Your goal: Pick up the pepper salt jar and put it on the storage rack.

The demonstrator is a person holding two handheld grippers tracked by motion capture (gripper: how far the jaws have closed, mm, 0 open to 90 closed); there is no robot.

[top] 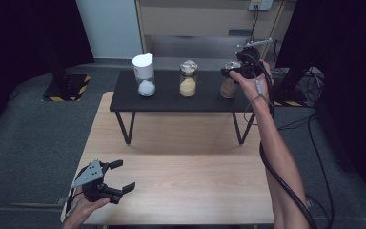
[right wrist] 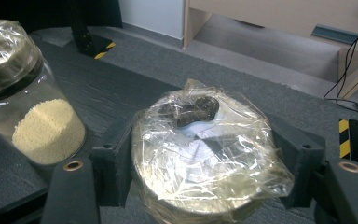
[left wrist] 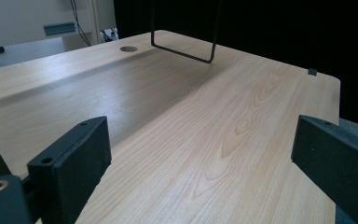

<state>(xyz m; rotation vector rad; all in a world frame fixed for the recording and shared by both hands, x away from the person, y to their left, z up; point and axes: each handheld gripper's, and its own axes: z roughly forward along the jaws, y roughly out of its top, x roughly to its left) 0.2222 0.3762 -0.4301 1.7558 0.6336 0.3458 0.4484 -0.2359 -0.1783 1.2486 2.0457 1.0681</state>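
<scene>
Right tongs clamped on wrapped jar at right end of black riser shelf; left tongs spread wide, holding nothing.

Jar top is covered in crinkled plastic film, jaws pressing its sides just under the rim. Middle jar with yellow grains stands just beside it on the shelf, also film-covered; white-lidded jar with white powder sits further left, apart. Left tongs hover low over near-left corner of the wooden bench, bare wood between the jaws. Shelf stands on thin metal legs on the bench. Grey carpet floor, black curtains at the sides, pale cabinet behind, cables on the right.
</scene>
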